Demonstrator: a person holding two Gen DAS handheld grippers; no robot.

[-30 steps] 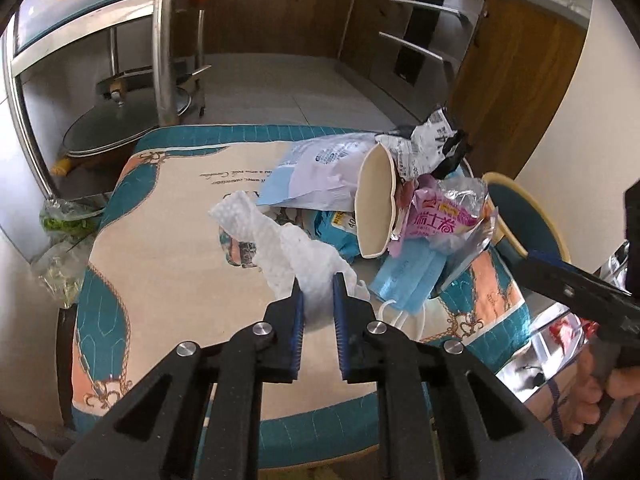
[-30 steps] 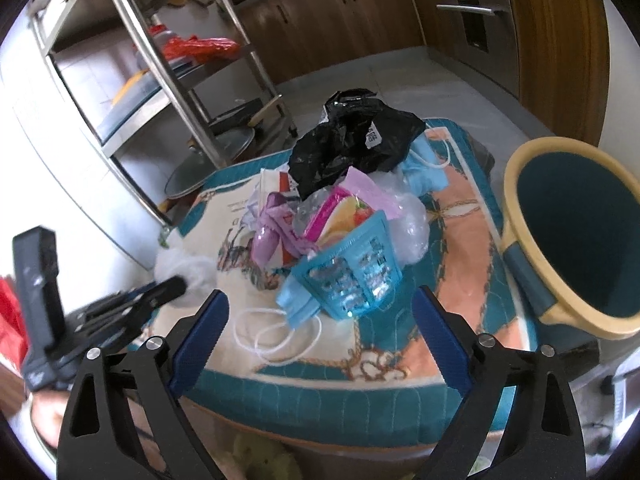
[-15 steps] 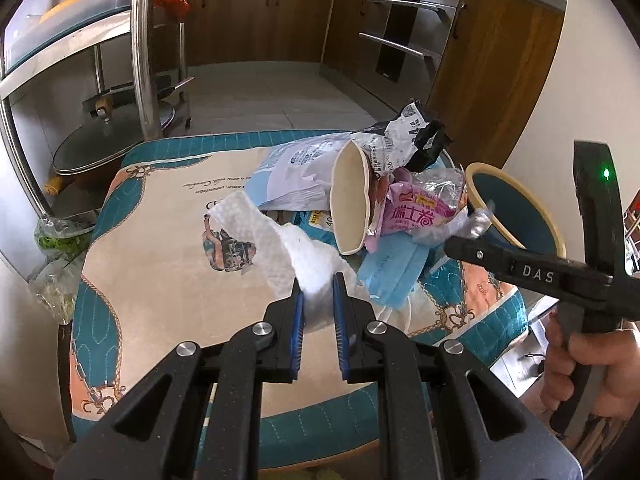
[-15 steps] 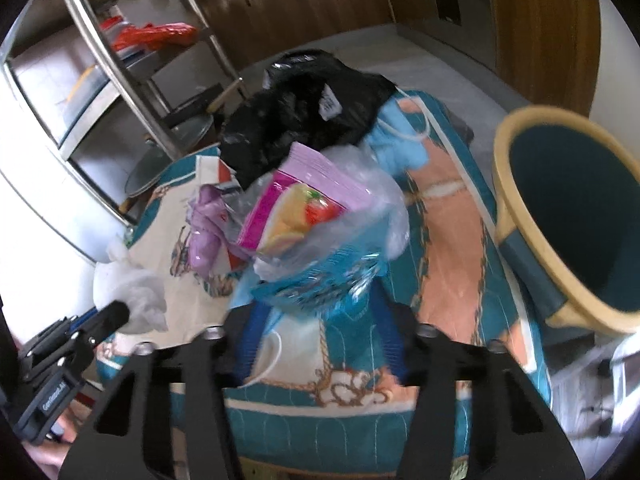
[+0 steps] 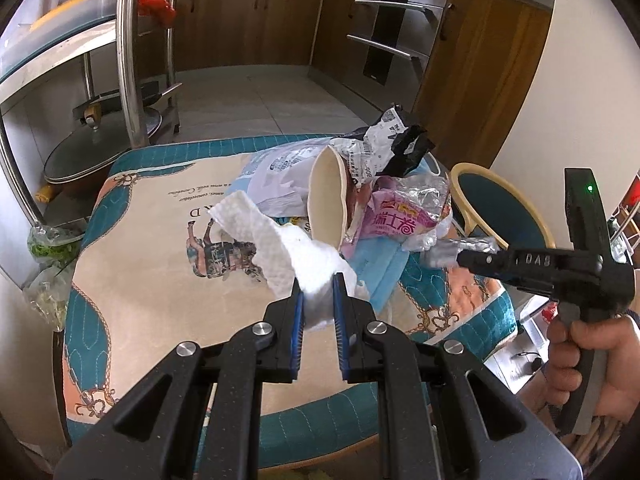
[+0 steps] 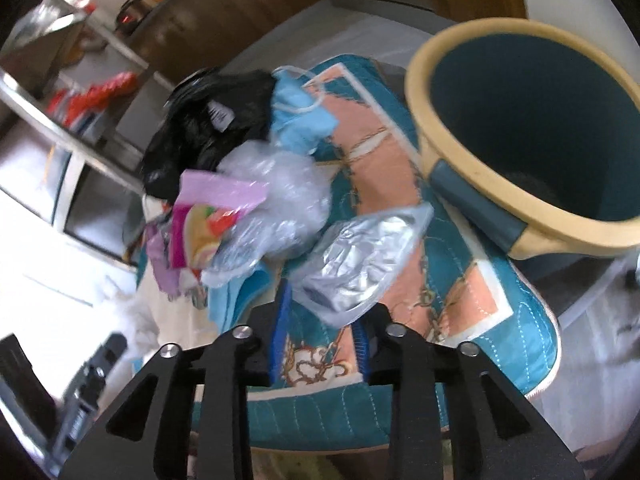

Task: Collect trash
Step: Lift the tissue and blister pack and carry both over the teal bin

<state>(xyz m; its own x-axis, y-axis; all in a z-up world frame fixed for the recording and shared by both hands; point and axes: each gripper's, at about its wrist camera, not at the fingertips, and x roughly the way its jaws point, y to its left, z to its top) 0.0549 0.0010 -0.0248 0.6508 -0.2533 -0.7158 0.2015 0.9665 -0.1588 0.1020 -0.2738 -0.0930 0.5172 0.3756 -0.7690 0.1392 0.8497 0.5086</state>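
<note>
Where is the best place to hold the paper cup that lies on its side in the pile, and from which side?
Probably pinch the paper cup at its open rim, which faces the left gripper; come from that near side, one finger inside, one outside the thin wall.

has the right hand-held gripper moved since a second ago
Yes. In the left wrist view the right hand-held gripper has come in from the right edge toward the trash pile, past the bin, its jaws closing onto a silver wrapper.

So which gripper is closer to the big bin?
Right. The right gripper holds a silver wrapper at the table edge beside the bin. The left gripper, clamping a paper towel, is farther across the table.
</note>
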